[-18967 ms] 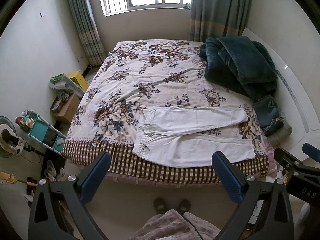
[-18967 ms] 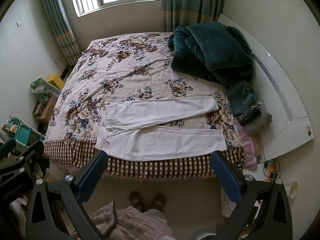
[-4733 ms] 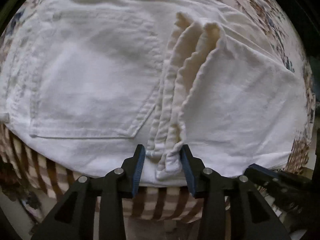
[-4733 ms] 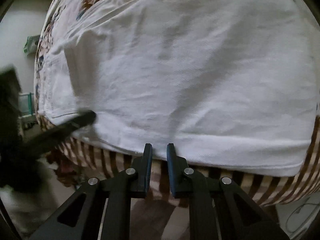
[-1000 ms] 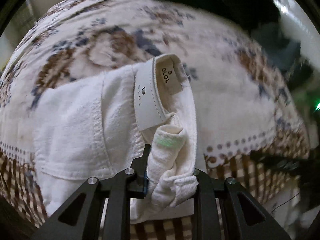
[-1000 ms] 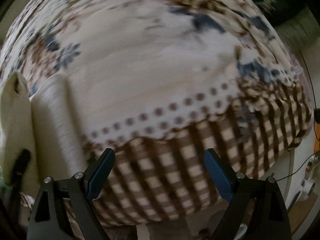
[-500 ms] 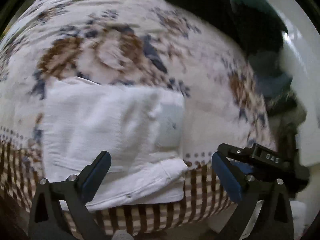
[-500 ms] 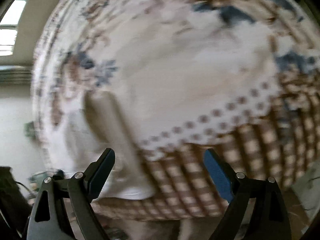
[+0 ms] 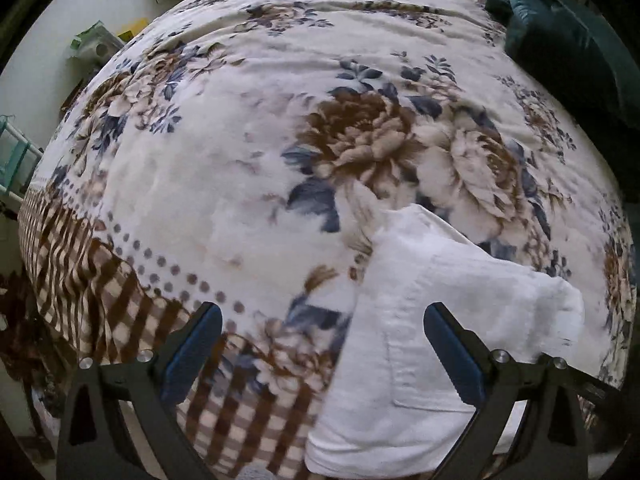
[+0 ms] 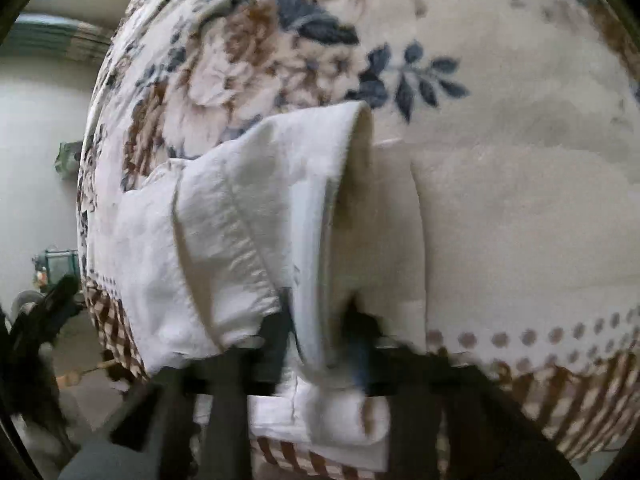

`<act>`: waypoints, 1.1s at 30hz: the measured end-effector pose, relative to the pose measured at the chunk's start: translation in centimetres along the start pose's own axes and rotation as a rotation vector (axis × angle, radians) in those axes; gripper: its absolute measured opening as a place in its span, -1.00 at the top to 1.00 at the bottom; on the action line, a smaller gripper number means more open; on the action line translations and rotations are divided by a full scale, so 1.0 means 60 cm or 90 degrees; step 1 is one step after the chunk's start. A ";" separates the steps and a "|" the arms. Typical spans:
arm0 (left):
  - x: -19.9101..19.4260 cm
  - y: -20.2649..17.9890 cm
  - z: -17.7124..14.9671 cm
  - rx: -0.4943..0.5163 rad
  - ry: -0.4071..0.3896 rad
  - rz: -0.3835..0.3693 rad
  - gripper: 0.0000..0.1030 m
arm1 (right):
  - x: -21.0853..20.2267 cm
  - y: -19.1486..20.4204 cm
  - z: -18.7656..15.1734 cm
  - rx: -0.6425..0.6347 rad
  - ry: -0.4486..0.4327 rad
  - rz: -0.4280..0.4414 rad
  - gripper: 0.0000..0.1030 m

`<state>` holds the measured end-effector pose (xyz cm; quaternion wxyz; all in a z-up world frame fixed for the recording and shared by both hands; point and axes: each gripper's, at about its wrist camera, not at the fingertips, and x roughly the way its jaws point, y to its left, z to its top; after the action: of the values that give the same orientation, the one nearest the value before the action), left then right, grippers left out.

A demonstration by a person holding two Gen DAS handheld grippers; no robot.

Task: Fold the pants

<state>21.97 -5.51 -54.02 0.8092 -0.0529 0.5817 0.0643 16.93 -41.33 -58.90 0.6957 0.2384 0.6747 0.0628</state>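
A: What is your left gripper (image 9: 322,354) doing now?

B: It is hanging wide open over the bed (image 9: 248,168) with nothing between its pads; half a second ago it was open too, but a second ago it was pinching the waistband fold. You have let that go, and you are swinging the camera left, so the pants (image 9: 432,344) are now sitting at about 5 o'clock in its view, a compact white bundle at the bed's near edge.

A: And the right gripper (image 10: 320,340)?

B: It was spread wide over bare quilt a moment ago. Now it is closing on a thick rolled fold of the pants (image 10: 256,240) at 6 o'clock, jaws nearly together with cloth between them, though the blur is hiding the tips.

A: Meaning?

B: You are probably handing over for a final tuck or for shifting the bundle; folding looks nearly finished.
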 end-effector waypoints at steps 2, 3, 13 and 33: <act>0.001 -0.004 0.010 -0.001 0.001 -0.012 -1.00 | -0.046 -0.001 -0.020 0.009 -0.032 -0.008 0.73; 0.003 -0.008 0.015 -0.001 0.001 -0.023 -1.00 | -0.069 -0.004 -0.030 0.014 -0.044 -0.018 0.73; 0.099 -0.128 0.071 0.058 0.075 -0.126 -1.00 | -0.128 -0.170 -0.059 0.161 -0.034 -0.085 0.70; 0.138 -0.080 0.079 -0.060 0.139 -0.304 -0.98 | -0.134 -0.256 -0.061 0.277 -0.022 0.063 -0.37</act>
<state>29.80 -9.16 -60.32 0.7307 -0.2330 0.6326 -0.1079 9.10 -57.21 -57.95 0.6355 0.4170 0.6476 -0.0541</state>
